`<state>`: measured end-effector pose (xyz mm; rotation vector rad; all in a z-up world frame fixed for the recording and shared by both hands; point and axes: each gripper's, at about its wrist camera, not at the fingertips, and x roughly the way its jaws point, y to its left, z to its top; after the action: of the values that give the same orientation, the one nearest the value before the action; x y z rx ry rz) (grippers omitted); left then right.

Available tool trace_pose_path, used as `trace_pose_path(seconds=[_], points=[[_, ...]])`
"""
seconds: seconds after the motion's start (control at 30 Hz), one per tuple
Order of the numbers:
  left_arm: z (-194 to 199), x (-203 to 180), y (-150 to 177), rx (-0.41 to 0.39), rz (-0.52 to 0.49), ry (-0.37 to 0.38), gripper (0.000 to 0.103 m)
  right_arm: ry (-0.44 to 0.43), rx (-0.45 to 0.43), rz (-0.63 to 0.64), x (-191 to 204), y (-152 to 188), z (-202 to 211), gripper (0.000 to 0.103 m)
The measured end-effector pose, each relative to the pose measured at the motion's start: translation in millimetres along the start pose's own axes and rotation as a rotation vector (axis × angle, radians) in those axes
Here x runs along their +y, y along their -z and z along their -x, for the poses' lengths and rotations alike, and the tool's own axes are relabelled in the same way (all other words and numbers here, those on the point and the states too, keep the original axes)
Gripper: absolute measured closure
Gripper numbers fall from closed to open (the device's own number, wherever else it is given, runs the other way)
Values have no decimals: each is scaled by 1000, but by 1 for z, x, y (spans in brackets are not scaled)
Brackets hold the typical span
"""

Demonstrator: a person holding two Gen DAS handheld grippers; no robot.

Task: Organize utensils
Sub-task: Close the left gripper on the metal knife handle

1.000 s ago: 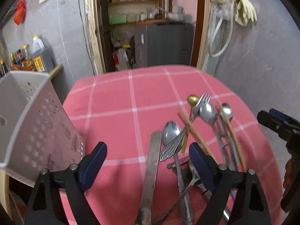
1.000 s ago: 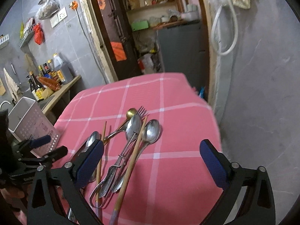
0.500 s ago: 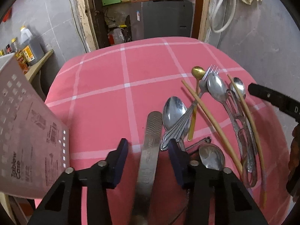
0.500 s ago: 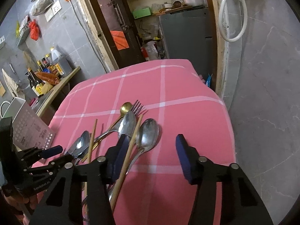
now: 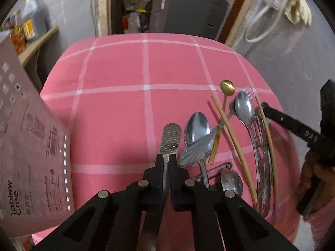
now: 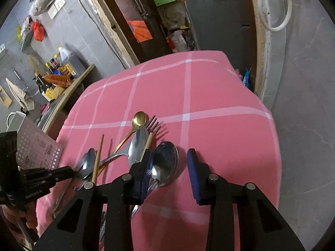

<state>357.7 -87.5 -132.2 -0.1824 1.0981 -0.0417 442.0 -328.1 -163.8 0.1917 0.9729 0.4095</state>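
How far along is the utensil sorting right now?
Nothing looks sorted yet: the spoons, fork, gold spoon and chopsticks all lie on the pink cloth, outside the white case. In hand: the left gripper has just closed on the flat metal utensil; the right gripper has been closing around a large spoon, not yet pinching. Everything else remains.

Utensils (image 5: 219, 138) on tablecloth (image 5: 117, 108); case (image 5: 27, 146) to left.
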Motion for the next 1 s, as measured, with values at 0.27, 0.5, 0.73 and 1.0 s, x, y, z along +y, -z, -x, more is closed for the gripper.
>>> trace_pose_path(seconds=[0.27,0.5,0.73,1.0], points=[[-5,10,-9,99,29,20,94,-30,49,23,7,-2,-4,73],[-2,7,1,145,-10,44,80,-75,84,31,7,1,-8,73],[-7,-16,-4,207,-135,-43,85,-66,95,-7,8,2,-2,99],[3,-8,0,241,-55,75,86,-7,-2,-6,19,24,52,100]])
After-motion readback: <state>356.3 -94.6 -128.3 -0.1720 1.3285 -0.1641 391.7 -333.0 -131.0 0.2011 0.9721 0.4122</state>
